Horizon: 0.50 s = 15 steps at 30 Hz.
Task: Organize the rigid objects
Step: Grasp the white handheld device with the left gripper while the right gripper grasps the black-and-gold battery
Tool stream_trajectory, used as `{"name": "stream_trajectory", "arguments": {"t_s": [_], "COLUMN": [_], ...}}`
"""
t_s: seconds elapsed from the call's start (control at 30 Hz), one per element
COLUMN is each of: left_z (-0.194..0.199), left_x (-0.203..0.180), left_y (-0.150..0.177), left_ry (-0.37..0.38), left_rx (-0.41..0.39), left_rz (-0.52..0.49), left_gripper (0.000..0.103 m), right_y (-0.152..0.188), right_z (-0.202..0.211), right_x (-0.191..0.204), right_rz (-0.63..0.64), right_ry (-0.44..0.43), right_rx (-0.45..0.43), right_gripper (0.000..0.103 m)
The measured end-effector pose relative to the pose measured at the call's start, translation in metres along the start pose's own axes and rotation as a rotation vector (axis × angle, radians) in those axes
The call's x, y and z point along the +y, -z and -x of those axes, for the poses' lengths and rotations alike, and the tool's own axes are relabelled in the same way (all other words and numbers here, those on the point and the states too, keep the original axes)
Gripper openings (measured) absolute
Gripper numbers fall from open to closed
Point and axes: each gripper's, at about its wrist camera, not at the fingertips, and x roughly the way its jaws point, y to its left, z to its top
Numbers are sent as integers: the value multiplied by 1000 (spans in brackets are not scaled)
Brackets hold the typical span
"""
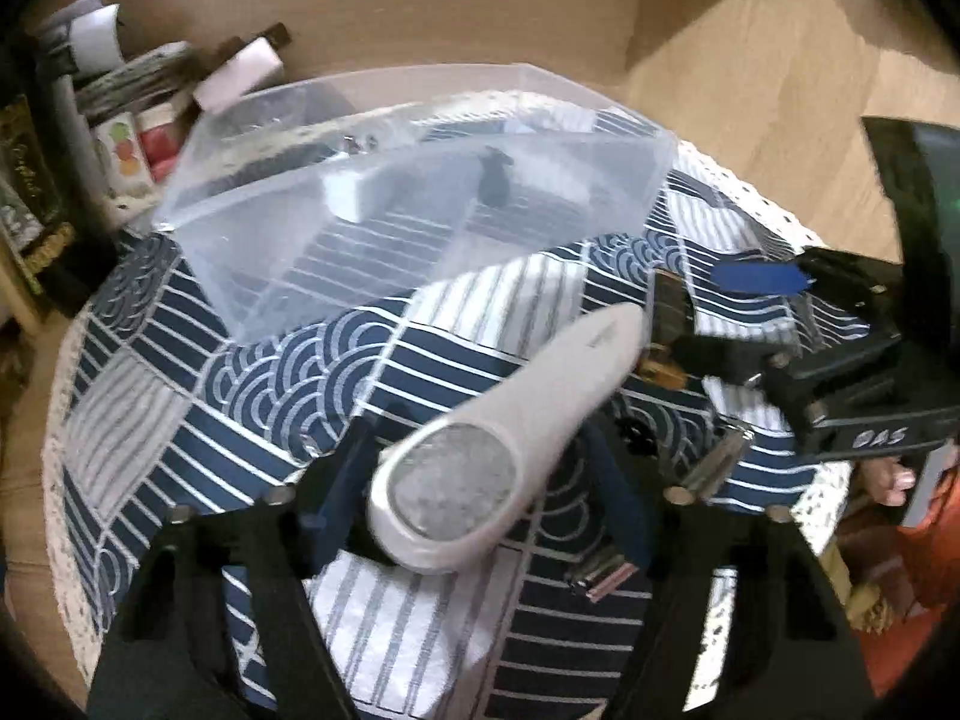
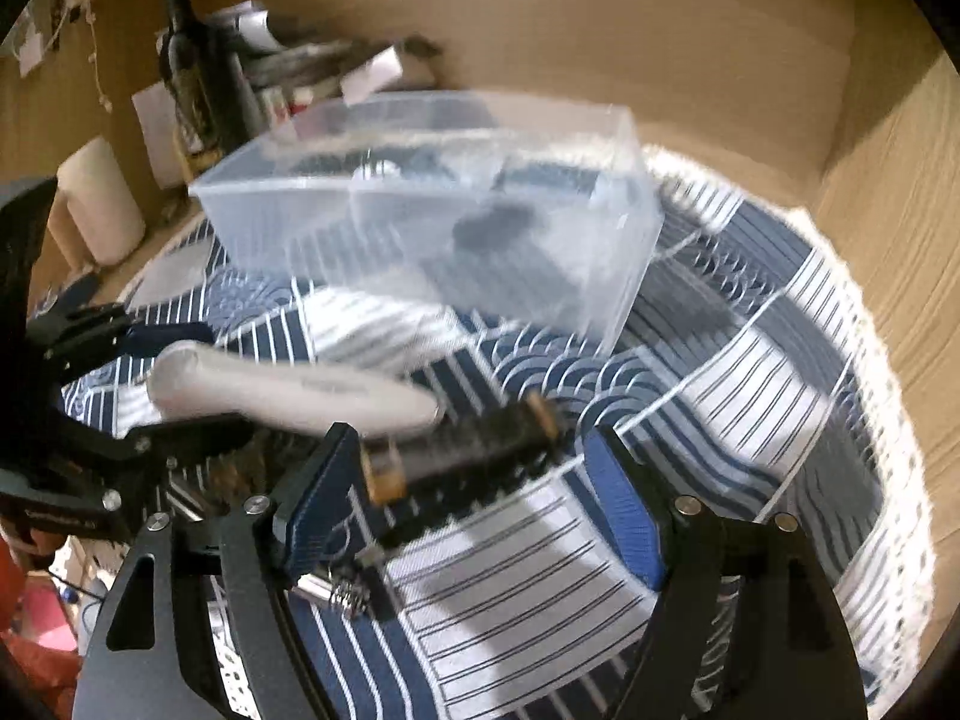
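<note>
My left gripper (image 1: 474, 480) is shut on a white lint shaver (image 1: 504, 438) with a round metal mesh head, held above the patterned cloth; it also shows in the right wrist view (image 2: 288, 390). My right gripper (image 2: 474, 480) holds a dark rectangular piece with tan ends (image 2: 462, 450) between its blue pads; the same piece shows in the left wrist view (image 1: 666, 330). A clear plastic box (image 1: 414, 192) stands ahead, tilted, with a white block (image 1: 354, 192) and a small dark item (image 1: 495, 177) inside. The box also shows in the right wrist view (image 2: 432, 210).
A round table under a blue and white patterned cloth (image 1: 180, 372) bears everything. Small metal cylinders (image 1: 714, 468) lie on the cloth near the front. Bottles, boxes and papers (image 1: 120, 96) crowd the far left. A dark bottle (image 2: 192, 60) stands behind the box.
</note>
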Motion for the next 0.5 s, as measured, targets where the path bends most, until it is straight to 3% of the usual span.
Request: {"name": "stream_trajectory", "arguments": {"t_s": [0.07, 0.23, 0.43, 0.5], "left_z": [-1, -1, 3, 10], "left_x": [-3, -13, -7, -5], "left_y": [2, 6, 5, 6], "left_ry": [0, -2, 10, 15], "left_rx": [2, 2, -23, -40], "left_rz": [-18, -56, -26, -20], "left_gripper": [62, 42, 41, 41], "right_y": [1, -3, -10, -10], "right_z": [-6, -18, -22, -21], "right_x": [3, 10, 0, 0], "right_rz": [11, 59, 43, 50], "right_ry": [-2, 20, -7, -9], "right_rx": [20, 59, 63, 62], "right_gripper": [75, 80, 79, 74]}}
